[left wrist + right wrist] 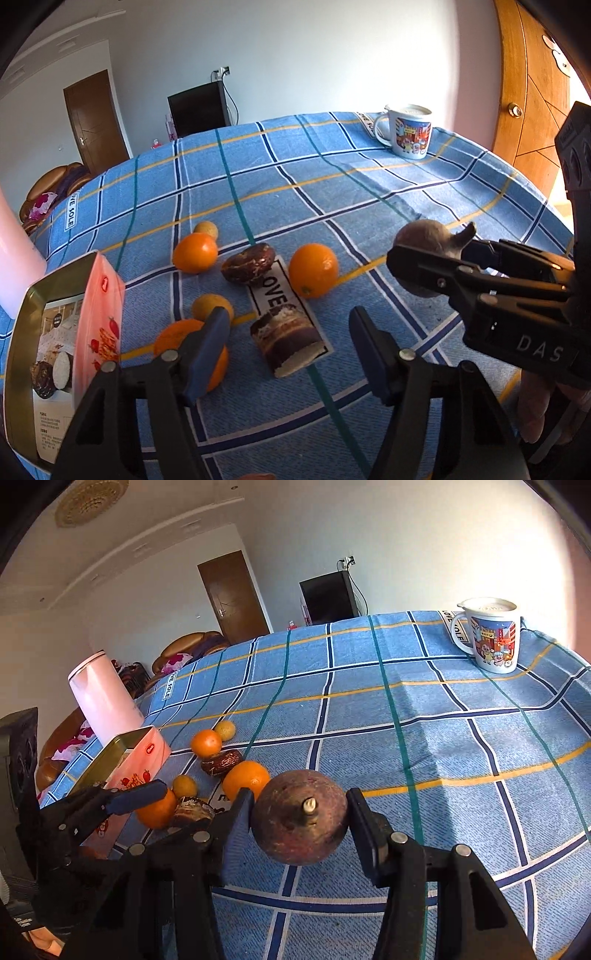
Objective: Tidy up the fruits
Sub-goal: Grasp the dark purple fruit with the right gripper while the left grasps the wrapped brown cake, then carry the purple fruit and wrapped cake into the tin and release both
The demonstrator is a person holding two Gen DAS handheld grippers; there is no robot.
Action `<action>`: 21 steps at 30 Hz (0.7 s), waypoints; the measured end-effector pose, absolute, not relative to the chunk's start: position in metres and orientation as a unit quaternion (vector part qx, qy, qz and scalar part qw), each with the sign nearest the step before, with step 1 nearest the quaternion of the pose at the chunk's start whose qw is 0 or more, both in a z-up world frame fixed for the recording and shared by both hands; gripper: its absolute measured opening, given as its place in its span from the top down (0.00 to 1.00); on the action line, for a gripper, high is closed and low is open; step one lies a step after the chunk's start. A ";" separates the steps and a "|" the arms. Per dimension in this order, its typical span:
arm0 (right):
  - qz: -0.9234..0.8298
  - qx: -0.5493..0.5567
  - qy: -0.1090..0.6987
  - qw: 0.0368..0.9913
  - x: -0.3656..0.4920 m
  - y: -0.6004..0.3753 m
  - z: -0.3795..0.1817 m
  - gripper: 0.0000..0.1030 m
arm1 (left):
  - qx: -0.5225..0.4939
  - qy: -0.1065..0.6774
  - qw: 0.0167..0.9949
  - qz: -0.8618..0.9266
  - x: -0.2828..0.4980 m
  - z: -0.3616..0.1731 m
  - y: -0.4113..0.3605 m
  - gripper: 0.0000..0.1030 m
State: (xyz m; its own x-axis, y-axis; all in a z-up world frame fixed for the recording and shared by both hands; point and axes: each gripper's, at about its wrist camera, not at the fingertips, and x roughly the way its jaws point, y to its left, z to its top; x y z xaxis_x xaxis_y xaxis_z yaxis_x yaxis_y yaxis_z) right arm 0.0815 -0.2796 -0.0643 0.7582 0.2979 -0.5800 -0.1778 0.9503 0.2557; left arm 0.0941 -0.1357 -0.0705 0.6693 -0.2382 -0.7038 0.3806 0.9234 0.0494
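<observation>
Blue checked tablecloth (332, 177) is seen from the left wrist, where the left gripper (288, 347) is held unclenched over a cake slice (288, 339), apparently touching neither it nor the nearest orange (218, 365) beside the pink tin (92, 332). From the right wrist, a brown round fruit (301, 821) is seen clamped between the fingers of the right gripper (301, 825), raised above the cloth just beside the other oranges.

A white ceramic mug printed with cartoon figures (491, 638) is standing at the far corner of the blue checked tablecloth (443, 720). A tall pale pink cylindrical container (103, 701) is standing at the cloth's left edge. A brown wooden door (232, 594) and a black monitor (328, 598) are showing behind.
</observation>
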 end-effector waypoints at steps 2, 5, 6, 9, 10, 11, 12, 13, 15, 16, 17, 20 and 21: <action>0.126 0.093 0.323 0.933 0.081 -0.280 -0.065 0.48 | 0.093 0.383 0.902 -0.174 0.098 -0.074 -0.136 0.46; 0.127 0.092 0.324 0.933 0.081 -0.280 -0.065 0.48 | 0.081 0.390 0.901 -0.171 0.102 -0.075 -0.133 0.57; 0.127 0.092 0.324 0.933 0.082 -0.280 -0.065 0.48 | 0.077 0.391 0.901 -0.172 0.102 -0.075 -0.132 0.57; 0.127 0.092 0.321 0.934 0.081 -0.280 -0.064 0.48 | 0.073 0.386 0.903 -0.173 0.100 -0.074 -0.130 0.57; 0.127 0.092 0.320 0.934 0.080 -0.280 -0.064 0.48 | 0.073 0.383 0.905 -0.172 0.100 -0.073 -0.130 0.57; 0.127 0.092 0.318 0.935 0.080 -0.280 -0.064 0.48 | 0.074 0.379 0.906 -0.172 0.098 -0.072 -0.130 0.57; 0.128 0.092 0.316 0.936 0.079 -0.280 -0.063 0.48 | 0.075 0.374 0.908 -0.171 0.097 -0.070 -0.130 0.57; 0.128 0.092 0.314 0.936 0.078 -0.280 -0.063 0.48 | 0.076 0.370 0.910 -0.170 0.097 -0.069 -0.130 0.57; 0.130 0.093 0.308 0.938 0.076 -0.280 -0.062 0.48 | 0.075 0.359 0.916 -0.164 0.093 -0.066 -0.129 0.57; 0.132 0.092 0.305 0.939 0.075 -0.280 -0.061 0.48 | 0.075 0.353 0.918 -0.163 0.092 -0.064 -0.128 0.57; 0.133 0.092 0.301 0.940 0.074 -0.280 -0.060 0.48 | 0.075 0.348 0.920 -0.162 0.090 -0.063 -0.128 0.57; 0.135 0.092 0.293 0.942 0.072 -0.280 -0.059 0.48 | 0.075 0.333 0.927 -0.154 0.087 -0.060 -0.126 0.57; 0.136 0.092 0.290 0.943 0.071 -0.280 -0.058 0.48 | 0.074 0.328 0.929 -0.153 0.086 -0.059 -0.125 0.57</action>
State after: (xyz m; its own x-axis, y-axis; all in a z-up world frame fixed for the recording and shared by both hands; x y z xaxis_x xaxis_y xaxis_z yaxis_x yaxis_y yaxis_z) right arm 0.0713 -0.2802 -0.0584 0.7950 0.3104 -0.5212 -0.2037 0.9459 0.2525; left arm 0.0856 -0.1251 -0.0586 0.7375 -0.2355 -0.6329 0.3332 0.9421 0.0376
